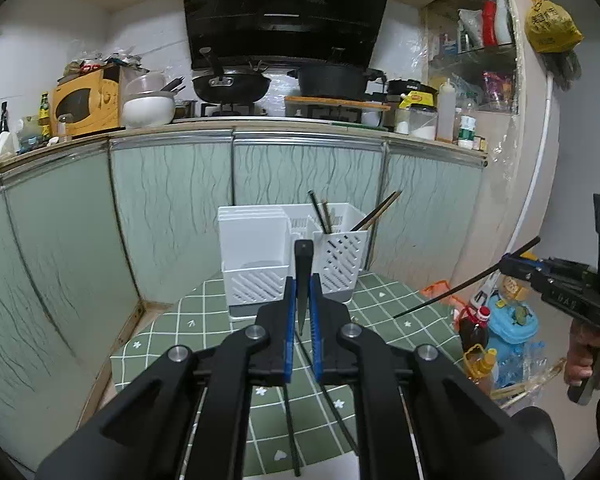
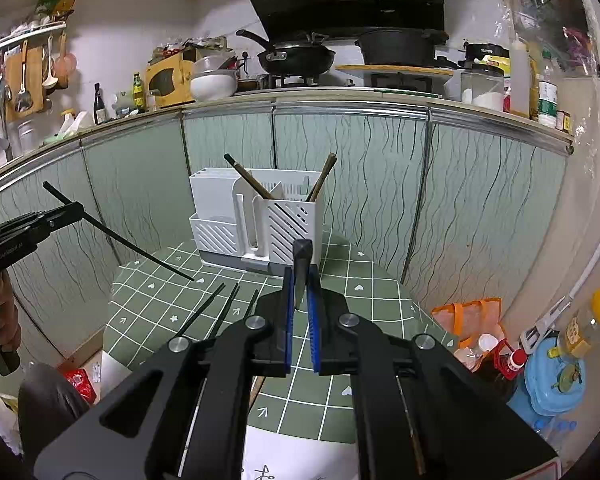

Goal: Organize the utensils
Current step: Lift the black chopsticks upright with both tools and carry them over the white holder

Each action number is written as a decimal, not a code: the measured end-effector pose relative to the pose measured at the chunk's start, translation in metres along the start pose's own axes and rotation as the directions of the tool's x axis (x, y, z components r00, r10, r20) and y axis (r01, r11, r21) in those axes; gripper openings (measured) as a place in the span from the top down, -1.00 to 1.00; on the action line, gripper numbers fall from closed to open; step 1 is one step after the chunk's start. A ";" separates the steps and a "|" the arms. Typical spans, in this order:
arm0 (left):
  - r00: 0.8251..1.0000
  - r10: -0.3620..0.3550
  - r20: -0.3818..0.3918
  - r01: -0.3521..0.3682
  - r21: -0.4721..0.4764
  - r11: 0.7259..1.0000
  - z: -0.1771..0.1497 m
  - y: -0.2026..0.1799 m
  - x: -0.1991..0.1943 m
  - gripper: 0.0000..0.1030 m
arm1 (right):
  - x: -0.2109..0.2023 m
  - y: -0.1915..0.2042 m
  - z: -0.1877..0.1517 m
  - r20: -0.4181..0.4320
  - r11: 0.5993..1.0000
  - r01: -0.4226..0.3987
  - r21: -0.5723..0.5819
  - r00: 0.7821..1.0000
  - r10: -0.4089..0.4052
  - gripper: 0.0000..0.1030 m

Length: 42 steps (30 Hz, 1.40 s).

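Observation:
A white utensil holder (image 1: 292, 256) (image 2: 256, 220) stands at the far end of the green checked table (image 1: 380, 308) (image 2: 356, 312), with several chopsticks (image 1: 374, 212) (image 2: 320, 178) leaning in its slotted compartment. My left gripper (image 1: 302, 284) is shut on a black chopstick (image 1: 302, 280), seen end-on. In the right wrist view the left gripper (image 2: 72, 212) holds that chopstick (image 2: 120, 236) slanting down over the table. My right gripper (image 2: 300, 276) is shut on another black chopstick (image 2: 301, 268); in the left wrist view the right gripper (image 1: 512, 262) holds its chopstick (image 1: 460, 284). Several black chopsticks (image 2: 216, 312) lie on the table.
Green-fronted kitchen cabinets (image 1: 172, 208) run close behind and left of the table. Bottles, an orange bag and a blue container (image 2: 556, 376) crowd the floor at the right. The counter above holds a wok (image 1: 232, 86), pot, microwave (image 1: 86, 104) and jars.

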<state>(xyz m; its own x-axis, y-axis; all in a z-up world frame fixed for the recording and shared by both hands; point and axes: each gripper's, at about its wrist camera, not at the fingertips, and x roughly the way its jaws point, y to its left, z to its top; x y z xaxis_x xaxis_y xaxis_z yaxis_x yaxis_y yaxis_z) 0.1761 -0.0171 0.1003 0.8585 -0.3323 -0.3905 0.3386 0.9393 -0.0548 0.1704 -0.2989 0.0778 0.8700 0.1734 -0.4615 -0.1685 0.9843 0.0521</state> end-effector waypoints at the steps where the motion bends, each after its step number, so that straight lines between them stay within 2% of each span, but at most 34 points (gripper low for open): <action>1: 1.000 -0.002 0.002 0.002 0.007 1.000 0.001 -0.003 0.000 0.88 | 0.000 -0.001 0.000 0.001 1.000 -0.001 0.003 1.000 0.001 0.88; 10: 0.999 -0.033 -0.008 0.034 0.039 0.999 0.006 -0.023 0.020 0.88 | 0.013 0.001 -0.001 -0.022 1.000 -0.020 -0.001 1.000 0.020 0.88; 14: 0.999 -0.047 0.005 0.046 0.052 0.998 0.017 -0.031 0.028 0.88 | 0.020 0.004 0.007 -0.026 1.000 -0.025 -0.011 0.999 0.025 0.88; 26: 0.996 -0.071 0.050 0.069 0.034 0.997 0.071 -0.033 0.032 0.88 | 0.016 0.001 0.064 0.002 0.999 -0.034 -0.025 0.999 0.034 0.88; 35: 0.994 -0.105 0.027 0.101 0.110 0.989 0.093 -0.045 0.045 0.88 | 0.024 -0.005 0.101 0.004 0.999 -0.049 -0.007 0.999 0.049 0.88; 42: 0.995 -0.096 0.037 0.091 0.116 0.989 0.120 -0.049 0.067 0.88 | 0.041 -0.003 0.131 0.008 0.998 -0.065 -0.014 0.998 0.065 0.88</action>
<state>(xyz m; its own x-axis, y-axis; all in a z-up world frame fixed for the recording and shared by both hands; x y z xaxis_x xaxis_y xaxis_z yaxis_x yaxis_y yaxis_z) 0.2631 -0.0956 0.1871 0.8358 -0.4237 -0.3490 0.4578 0.8889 0.0172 0.2676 -0.2901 0.1748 0.8607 0.2374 -0.4504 -0.2314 0.9704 0.0692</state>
